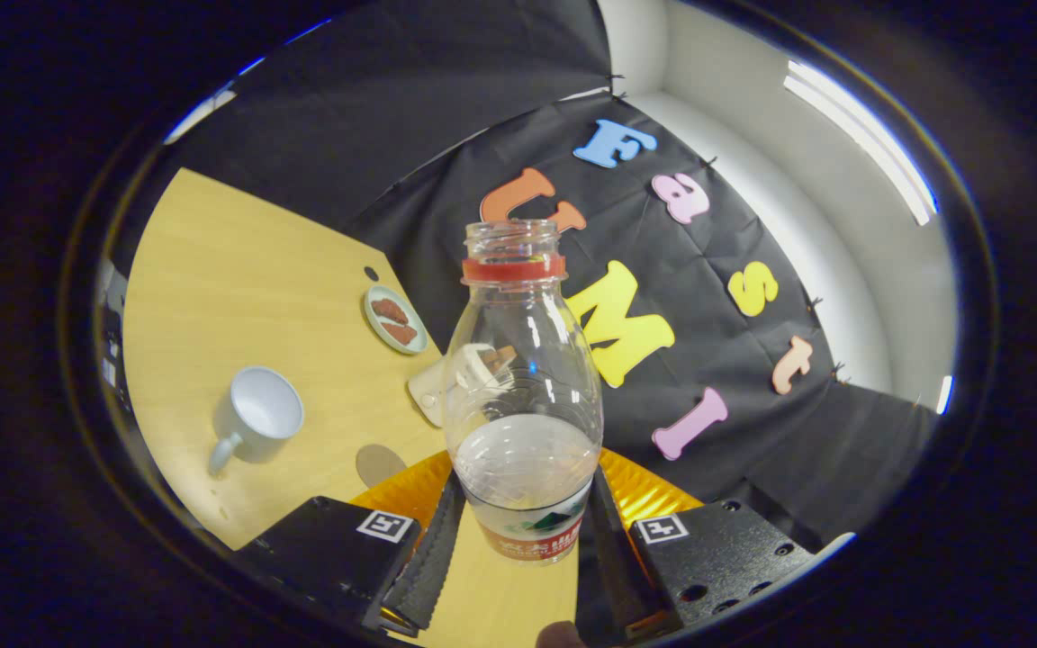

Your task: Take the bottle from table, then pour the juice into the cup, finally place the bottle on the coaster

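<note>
A clear plastic bottle [523,396] with a red neck ring and no cap stands between my fingers, a whitish liquid filling its lower part. My gripper [518,540] is shut on the bottle, both ribbed black fingers [433,549] pressing its labelled base. The view is tilted, and the bottle is held above the table [239,288]. A white mug [257,418] sits on the wood to the left of the fingers, its inside looking bare. A round tan coaster [381,464] lies on the table between the mug and the bottle.
A small pale plate [395,319] with two reddish-brown pieces lies farther back on the table. A white object [428,389] is partly hidden behind the bottle. Shiny orange material [653,495] shows behind the fingers. The black cloth wall rises beyond the table.
</note>
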